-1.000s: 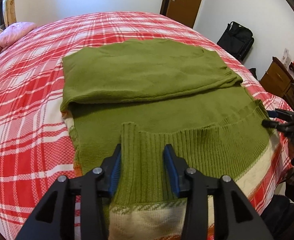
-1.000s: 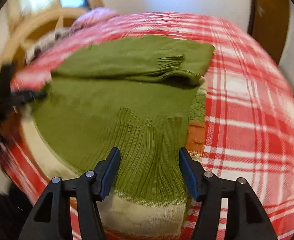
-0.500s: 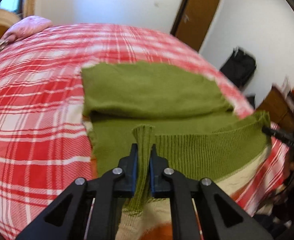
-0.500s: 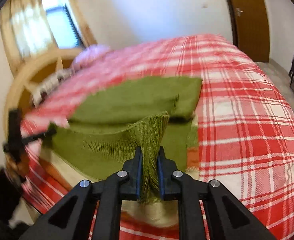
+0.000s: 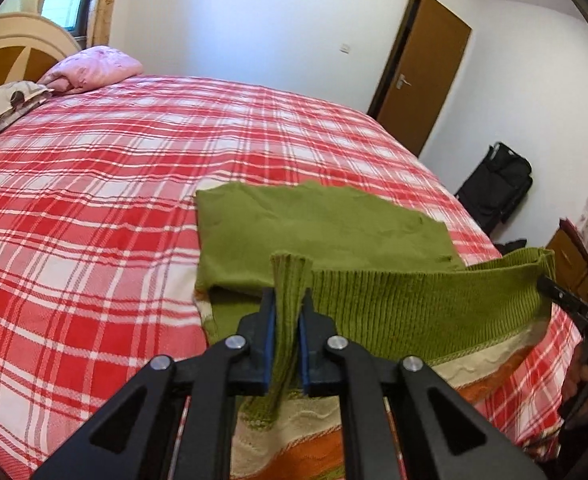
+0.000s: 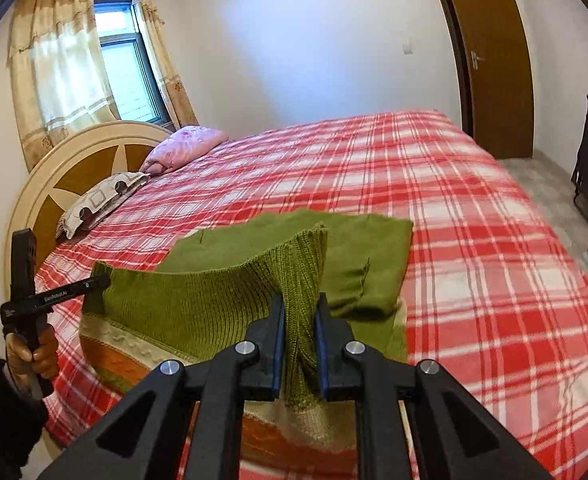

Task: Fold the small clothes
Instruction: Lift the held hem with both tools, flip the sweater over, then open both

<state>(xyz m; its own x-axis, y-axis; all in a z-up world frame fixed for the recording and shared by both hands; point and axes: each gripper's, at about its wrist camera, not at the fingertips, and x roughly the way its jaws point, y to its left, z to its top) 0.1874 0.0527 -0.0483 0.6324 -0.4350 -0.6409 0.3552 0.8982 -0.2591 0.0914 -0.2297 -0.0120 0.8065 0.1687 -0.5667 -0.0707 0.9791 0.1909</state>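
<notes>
Lifting sweater (image 5: 374,304) hem, lower centre: left gripper (image 5: 285,312) and right gripper (image 6: 299,320) both clenched on ribbing. Next: carry hem toward far edge.

Bed (image 5: 94,208): covered by a red-and-white plaid spread, filling the centre and left of both views. Green knit sweater (image 5: 318,224): partly folded, lying on the spread at lower centre, with its near ribbed edge raised off the surface. Pink pillow (image 5: 94,66) and patterned pillow (image 5: 2,104): at upper left, against the headboard (image 6: 74,168).
</notes>
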